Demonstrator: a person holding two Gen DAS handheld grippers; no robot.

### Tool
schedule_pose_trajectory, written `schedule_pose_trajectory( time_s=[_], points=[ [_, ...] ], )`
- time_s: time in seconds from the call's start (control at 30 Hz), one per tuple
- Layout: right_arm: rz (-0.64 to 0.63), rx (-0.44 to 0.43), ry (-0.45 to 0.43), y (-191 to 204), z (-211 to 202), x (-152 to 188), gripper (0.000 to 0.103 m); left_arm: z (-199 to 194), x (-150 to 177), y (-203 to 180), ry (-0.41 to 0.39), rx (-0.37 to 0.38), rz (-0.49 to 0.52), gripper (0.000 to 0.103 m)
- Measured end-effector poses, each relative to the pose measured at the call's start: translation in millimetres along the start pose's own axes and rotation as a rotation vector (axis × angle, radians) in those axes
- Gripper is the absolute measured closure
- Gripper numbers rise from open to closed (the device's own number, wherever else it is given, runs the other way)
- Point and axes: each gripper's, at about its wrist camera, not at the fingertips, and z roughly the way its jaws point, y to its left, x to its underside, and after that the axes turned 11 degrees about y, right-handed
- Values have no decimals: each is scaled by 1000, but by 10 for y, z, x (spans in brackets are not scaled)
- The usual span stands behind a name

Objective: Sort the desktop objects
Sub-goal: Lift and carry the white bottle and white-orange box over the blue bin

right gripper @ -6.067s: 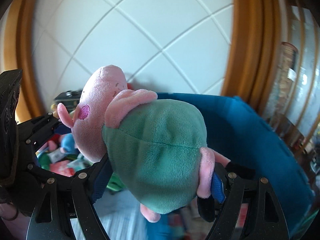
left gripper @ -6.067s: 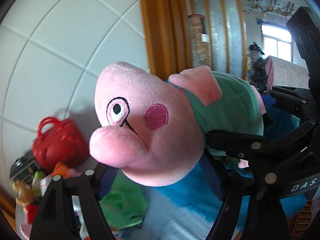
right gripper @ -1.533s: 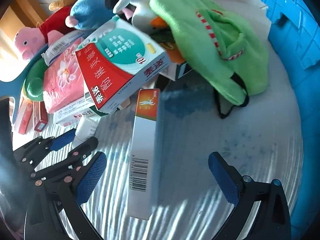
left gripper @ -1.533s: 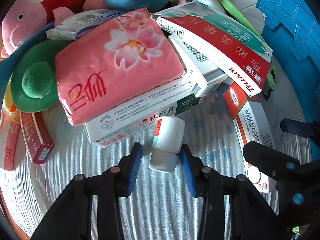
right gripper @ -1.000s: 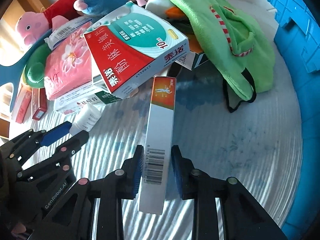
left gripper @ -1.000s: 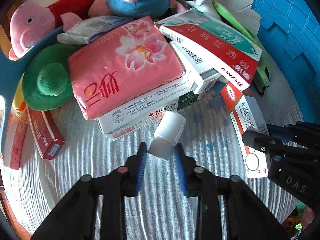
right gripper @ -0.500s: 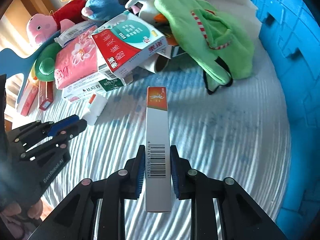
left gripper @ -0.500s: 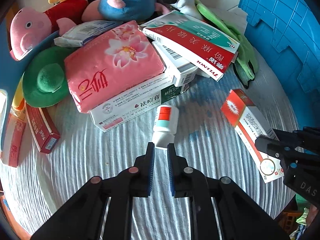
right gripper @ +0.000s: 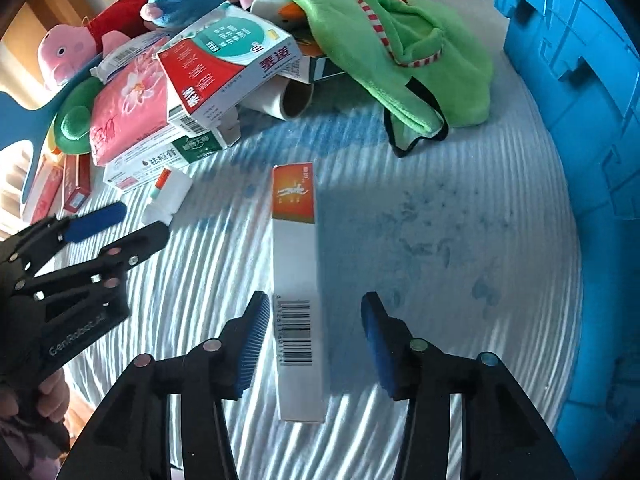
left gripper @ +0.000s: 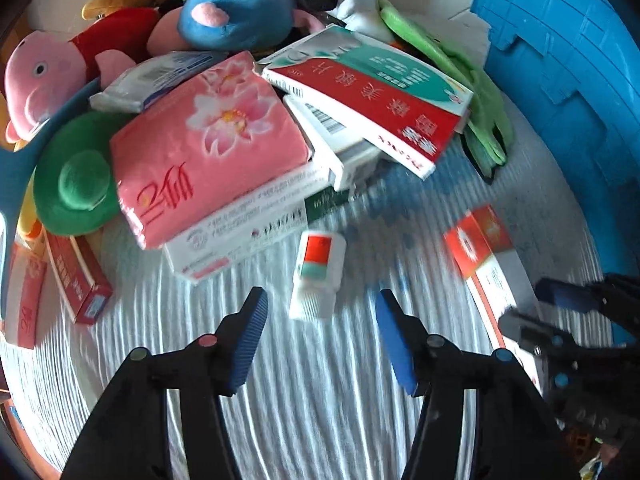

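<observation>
Your left gripper [left gripper: 320, 332] has just been opening, and its blue pads stand clear on both sides of the small white bottle [left gripper: 318, 276], which lies free on the striped cloth of the desk [left gripper: 280, 400]. Your right gripper [right gripper: 310, 342] has also just been opening: the long white box [right gripper: 298, 292] lies flat between its pads, close to the left one, but not pressed. I judge that both things were pulled out of the heap so they can be taken one by one. Behind them the pink tissue pack [left gripper: 208, 148] rests on flat medicine boxes [left gripper: 240, 224], with the red and green box [left gripper: 372, 92] leaning on top. Farthest lie the plush toys [left gripper: 236, 4], and the blue crate [right gripper: 580, 80] at the right probably waits for sorted things.
</observation>
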Motion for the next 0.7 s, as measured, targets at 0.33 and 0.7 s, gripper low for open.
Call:
schedule_pose_trajectory(
  time_s=[0.33,0.7],
  points=[
    [-18,4,11,46,90,-156,61,205,-100,-93,29,-10,52,75],
    [-41,-1,-48,56,-214,-62,80,-111,116,-69,-25,-31,83,75]
  ],
)
